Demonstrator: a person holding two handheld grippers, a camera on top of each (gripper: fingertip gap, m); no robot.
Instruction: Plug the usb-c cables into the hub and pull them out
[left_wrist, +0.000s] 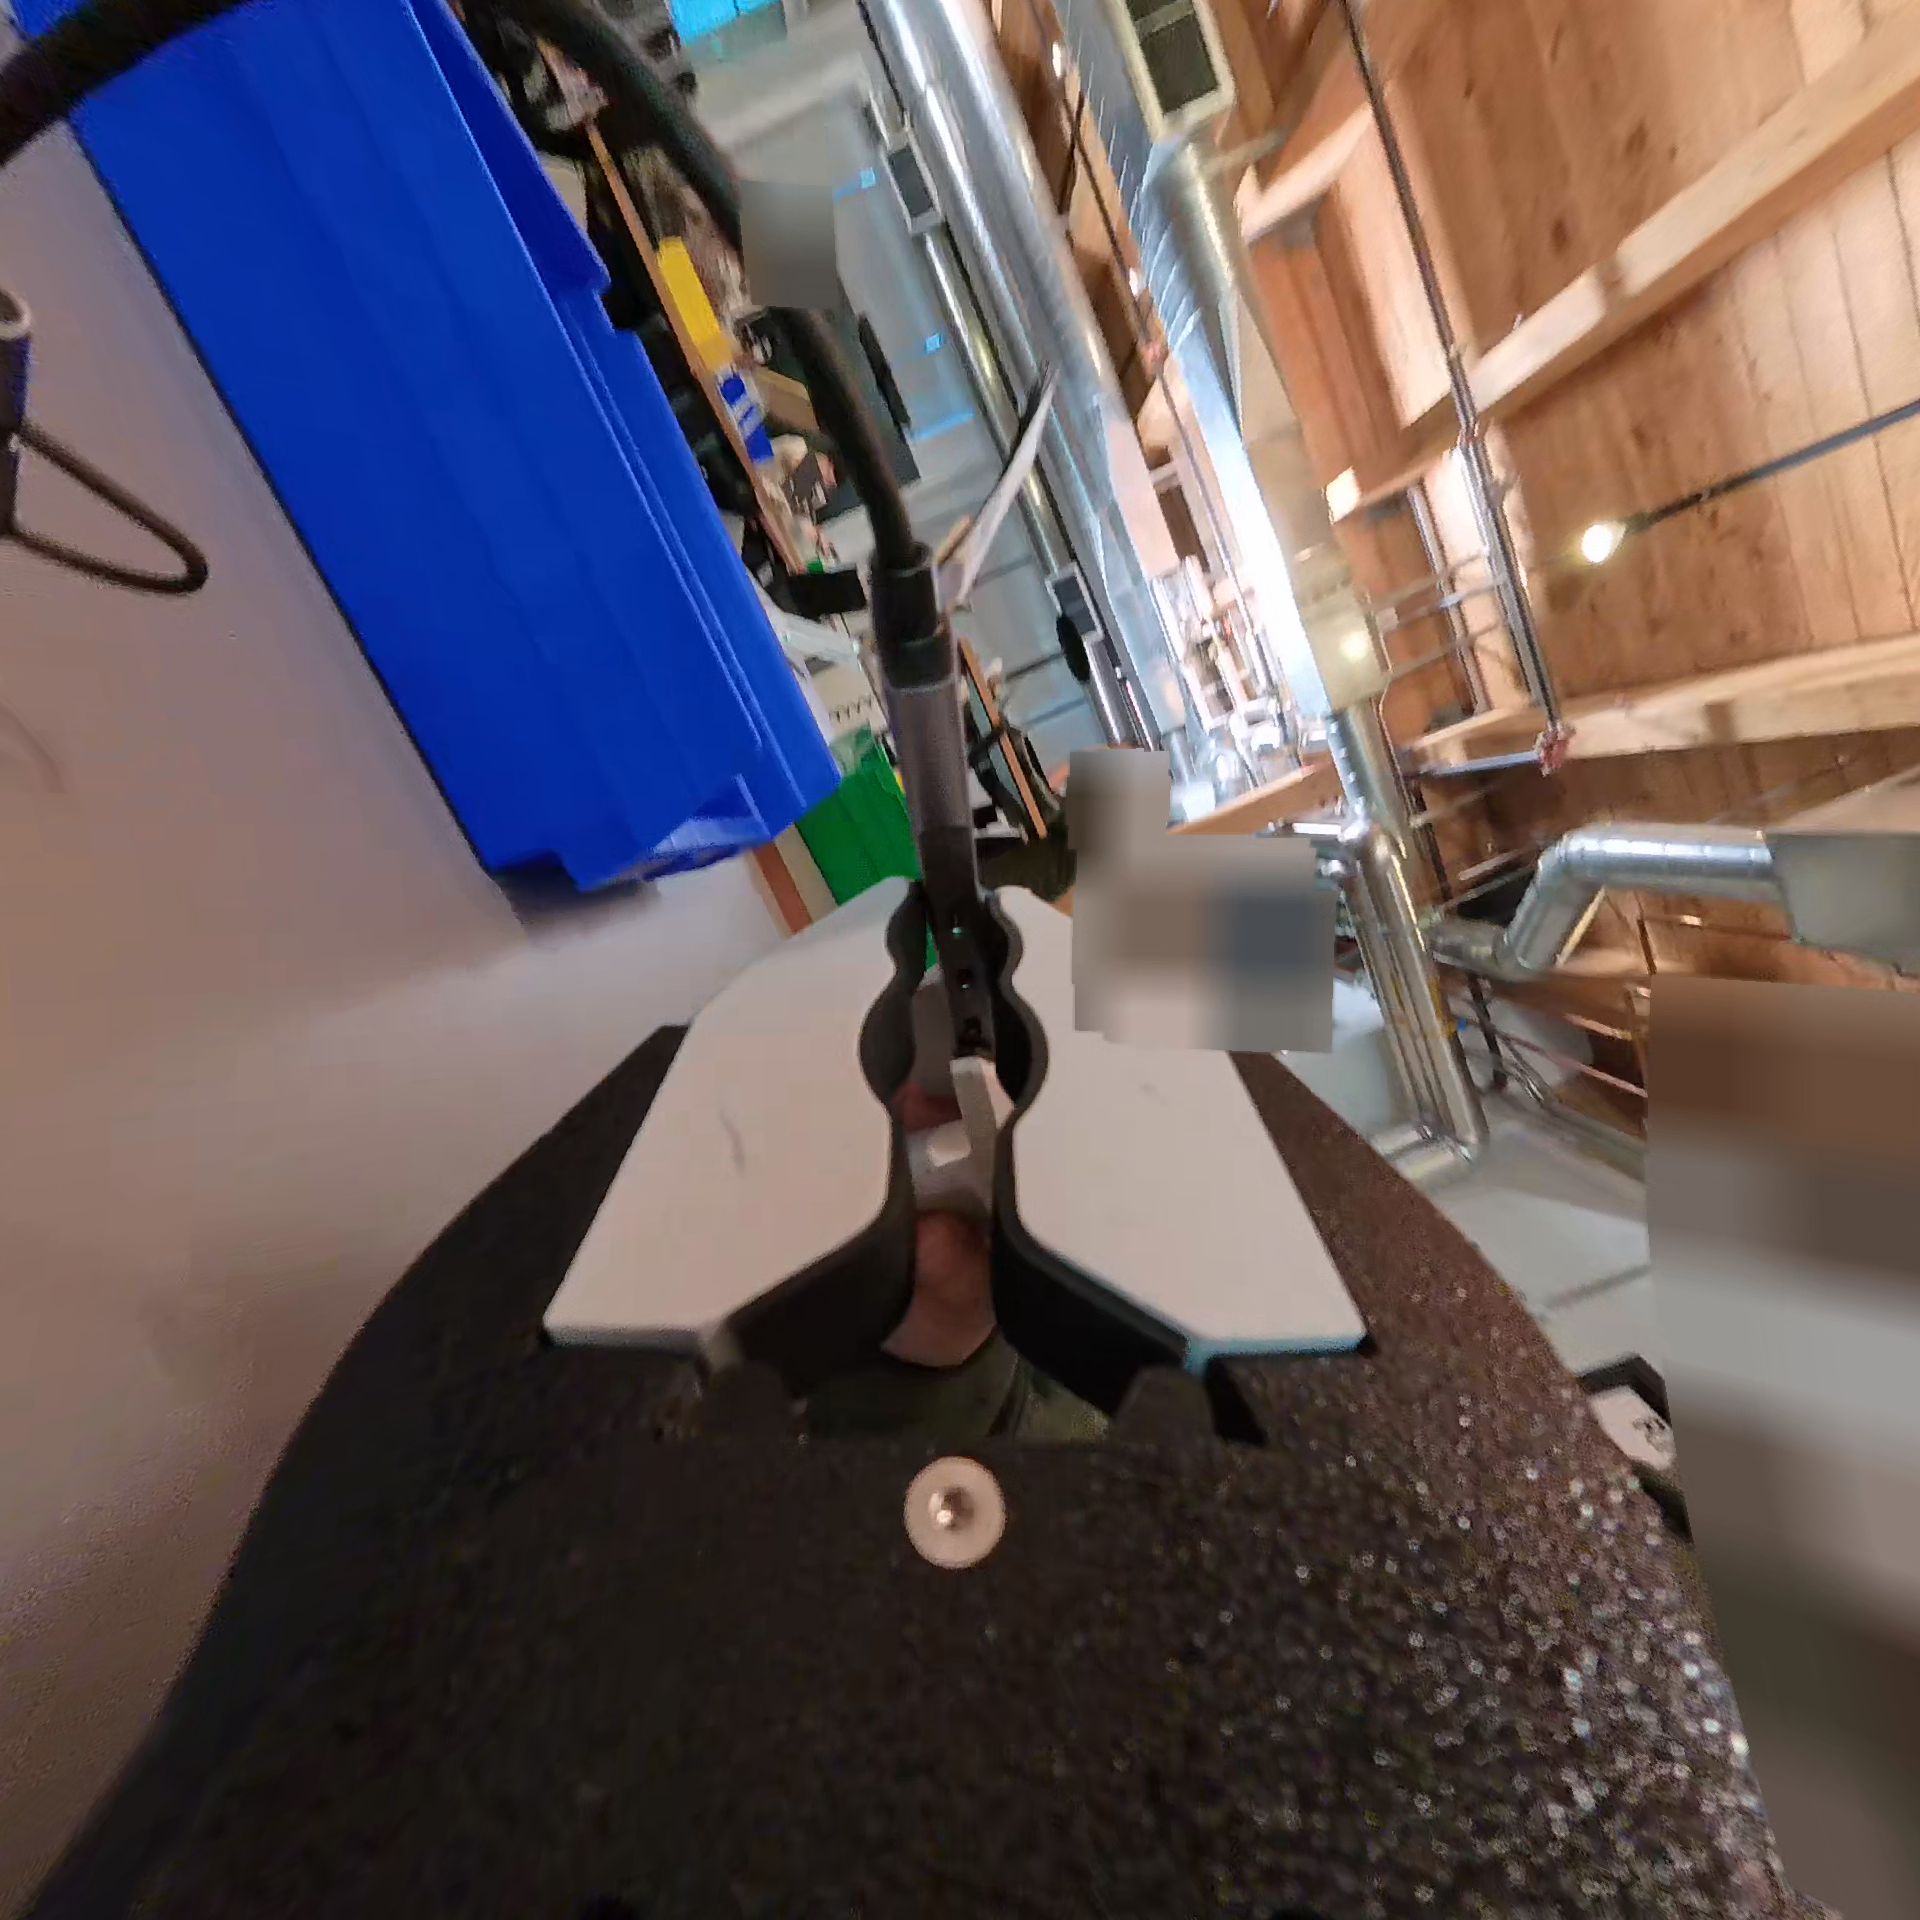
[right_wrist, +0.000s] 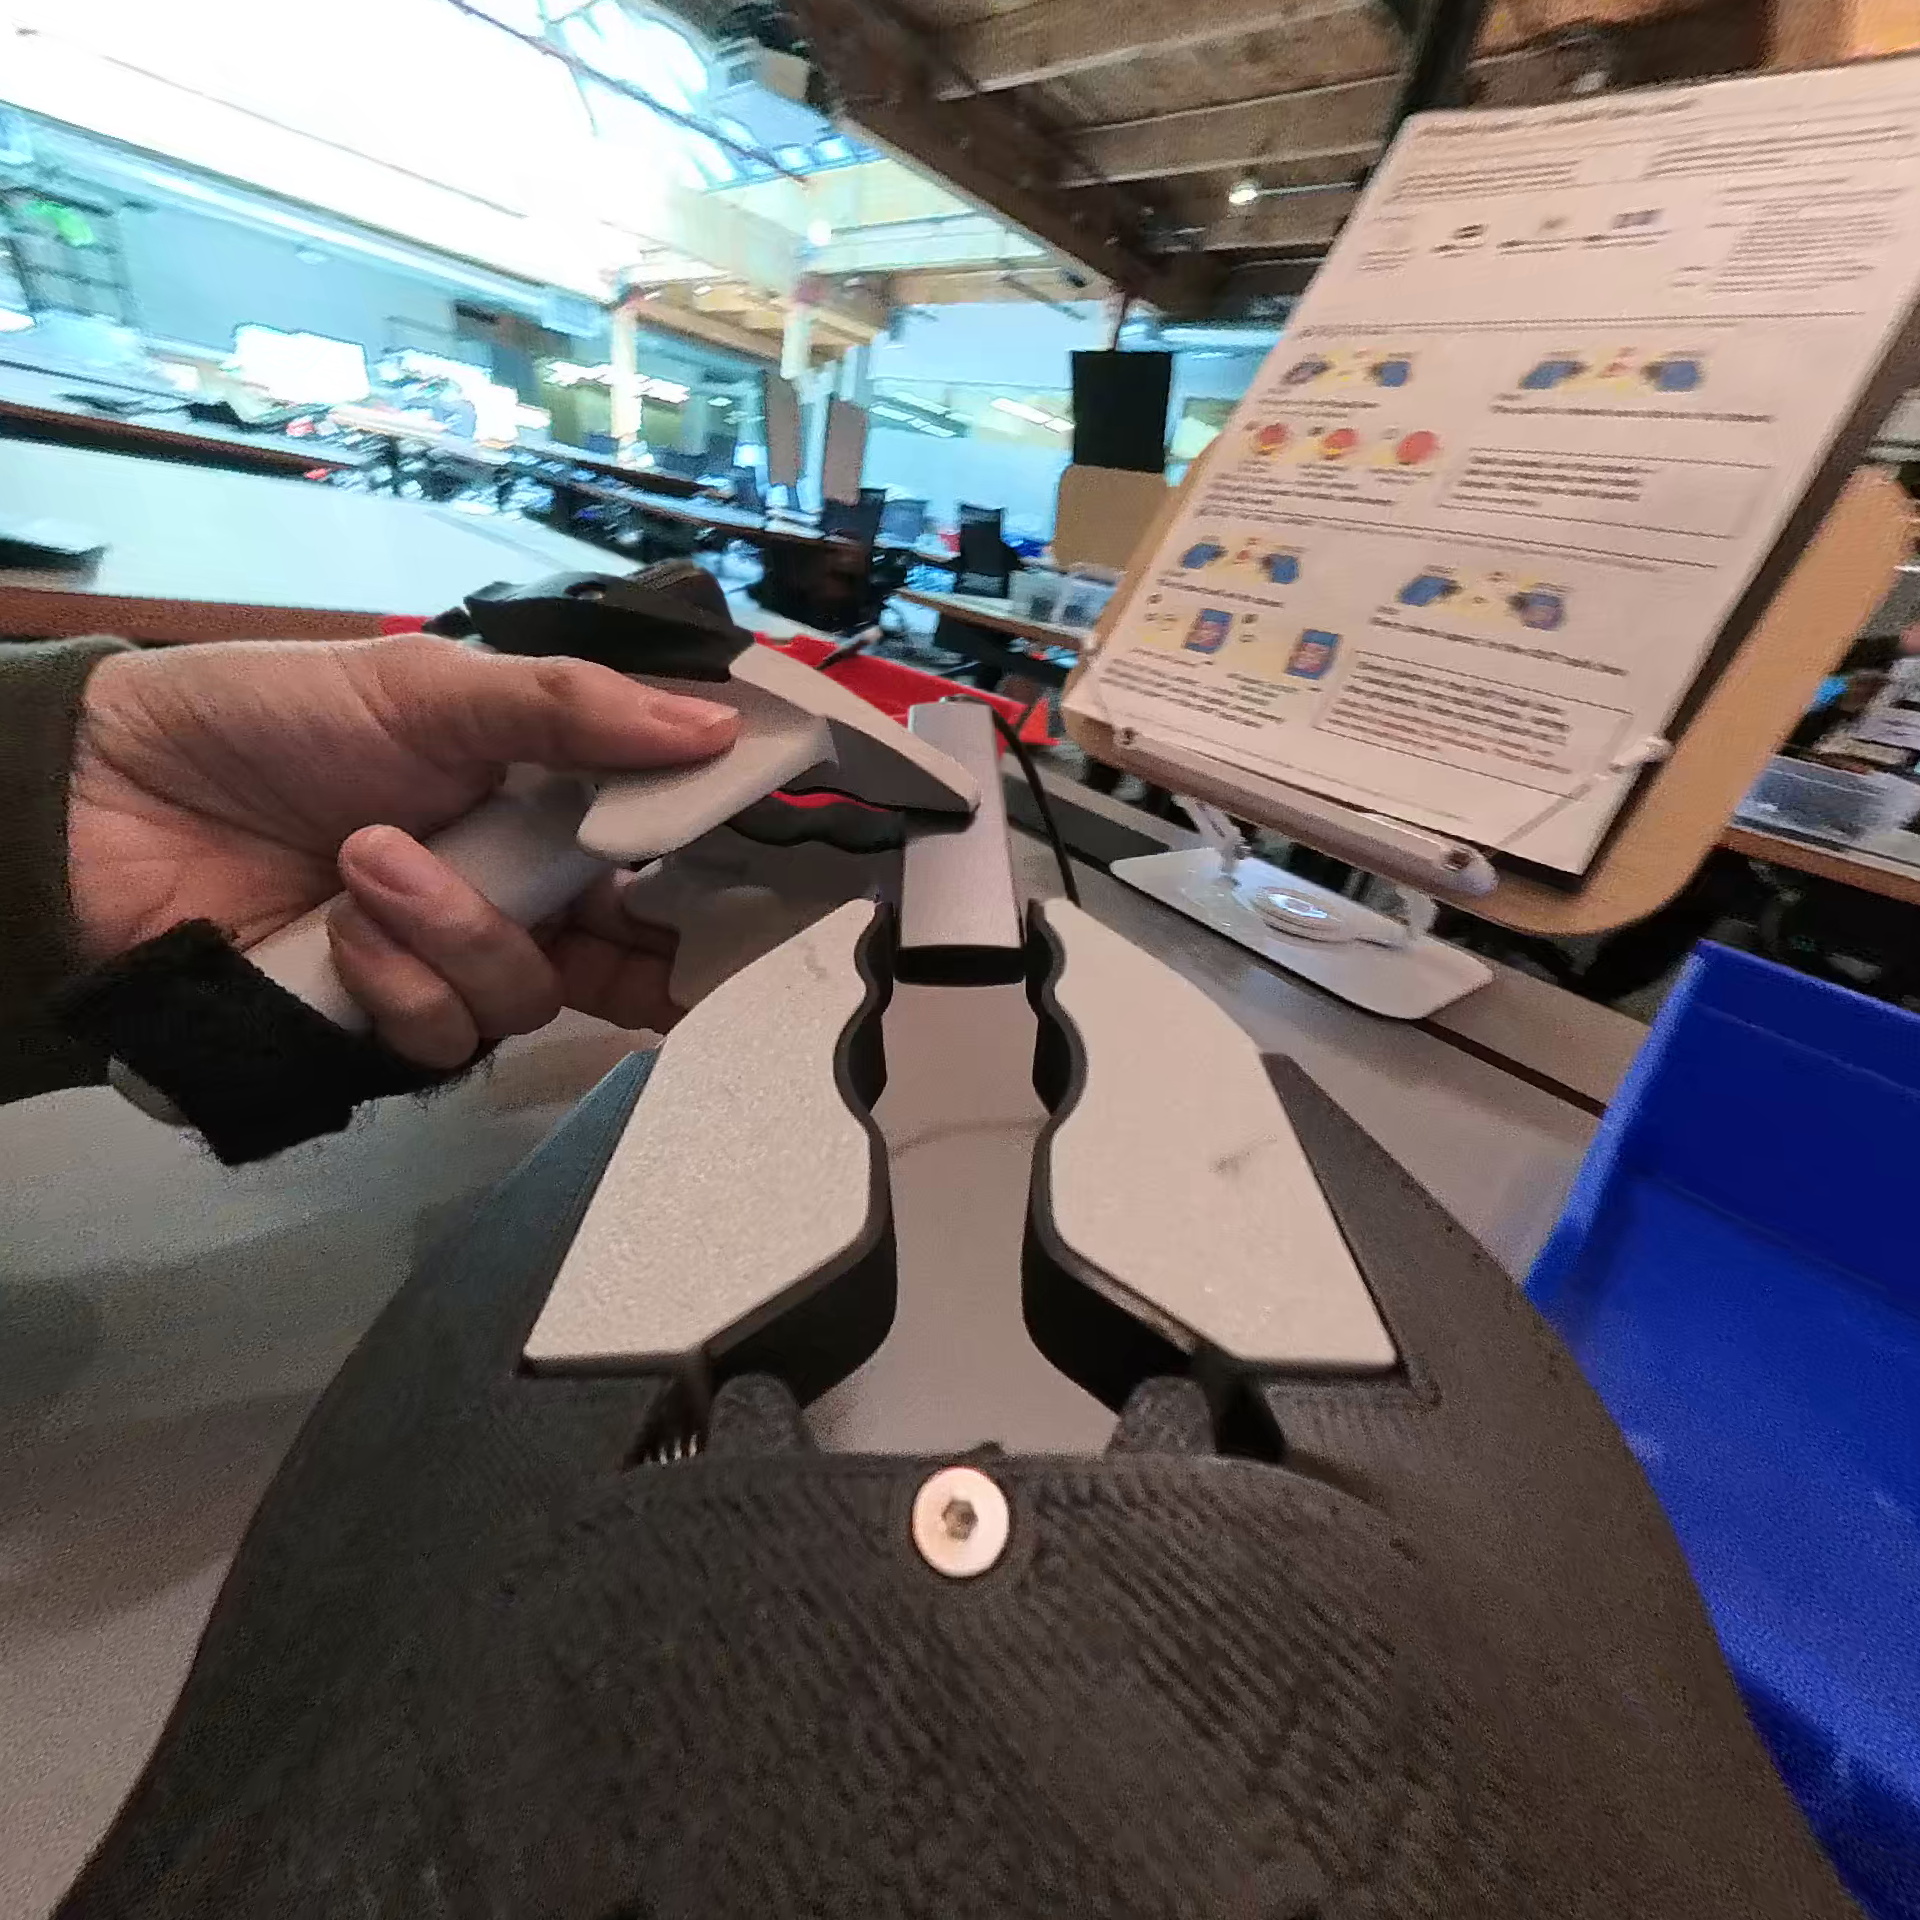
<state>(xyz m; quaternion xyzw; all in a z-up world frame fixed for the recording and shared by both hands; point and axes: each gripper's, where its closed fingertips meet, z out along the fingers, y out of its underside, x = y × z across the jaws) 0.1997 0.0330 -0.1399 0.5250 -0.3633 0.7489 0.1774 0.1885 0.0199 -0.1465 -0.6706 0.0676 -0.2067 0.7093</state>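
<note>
I see my right gripper (right_wrist: 958, 935) with pale grey fingers edged in black on a speckled black body. The hub (right_wrist: 956, 852) is plain grey-silver, its cable (left_wrist: 883, 488) black. The bin (right_wrist: 1766, 1247) at the table's right edge is solid bright blue. The instruction sheet (right_wrist: 1507, 468) is white with blue, red and yellow pictures.

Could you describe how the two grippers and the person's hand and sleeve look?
Each gripper, left gripper and right gripper, has pale grey fingers with wavy black inner pads, on a black textured body carrying one silver screw. The hand wears a black fingerless glove and an olive green sleeve.
</note>
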